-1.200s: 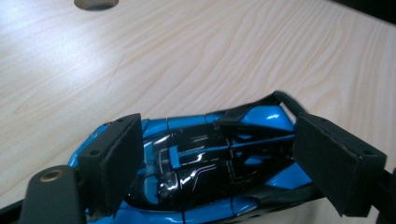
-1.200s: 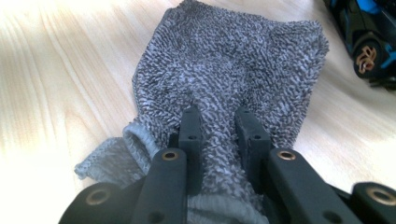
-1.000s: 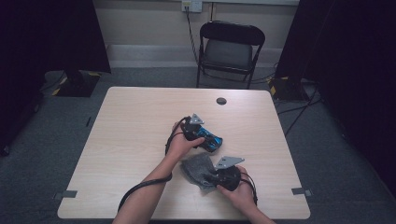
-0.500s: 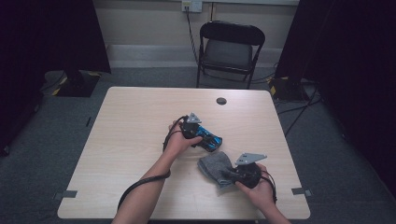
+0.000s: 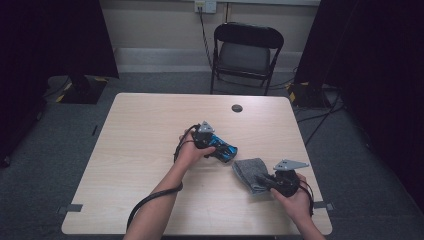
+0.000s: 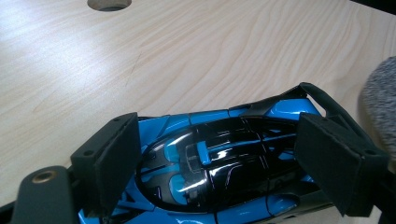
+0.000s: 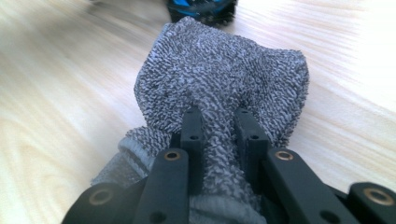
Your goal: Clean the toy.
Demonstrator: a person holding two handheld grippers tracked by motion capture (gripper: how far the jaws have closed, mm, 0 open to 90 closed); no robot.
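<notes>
A blue and black toy car [image 5: 227, 150] rests on the wooden table [image 5: 140, 150] near its middle. My left gripper [image 5: 220, 146] is shut on the car, and its pads [image 6: 336, 163] press the car's [image 6: 219, 158] two sides in the left gripper view. A grey terry cloth [image 5: 249, 172] lies just right of the car, toward the table's near right corner. My right gripper [image 5: 265, 181] is shut on the cloth's near end. In the right gripper view the jaws [image 7: 219, 123] pinch a fold of the cloth [image 7: 219, 70], with the car [image 7: 201, 9] just beyond it.
A round cable hole [image 5: 237, 108] sits in the table's far side, ahead of the car. A black folding chair [image 5: 245, 50] stands behind the table. Cables and dark stands lie on the floor to both sides.
My right gripper has slid to the right along the table's near side, dragging the grey cloth with it. The left gripper and the car have stayed put.
</notes>
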